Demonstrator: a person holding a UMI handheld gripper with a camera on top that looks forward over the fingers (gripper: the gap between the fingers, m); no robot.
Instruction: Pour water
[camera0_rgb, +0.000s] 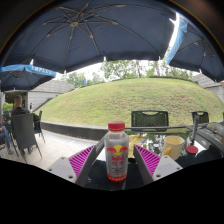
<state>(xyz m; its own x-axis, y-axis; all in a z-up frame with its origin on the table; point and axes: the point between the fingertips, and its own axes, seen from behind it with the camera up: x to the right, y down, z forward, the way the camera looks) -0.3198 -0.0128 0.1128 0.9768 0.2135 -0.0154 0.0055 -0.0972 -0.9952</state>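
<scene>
A small clear bottle (117, 152) with a red cap and a red, yellow and blue label stands upright on a dark table (205, 158). It stands between the fingers of my gripper (117, 160). The pink pads (82, 160) lie to its left and right, each with a gap to the bottle. The gripper is open and holds nothing. The bottle's base is hidden behind the gripper body.
A yellow cup (172, 147) and other small items stand on the table beyond the right finger. A black chair (150, 119) stands behind the table, with more chairs (24, 133) at the left. A dark umbrella (95, 35) is overhead. A grassy slope (120, 100) rises beyond.
</scene>
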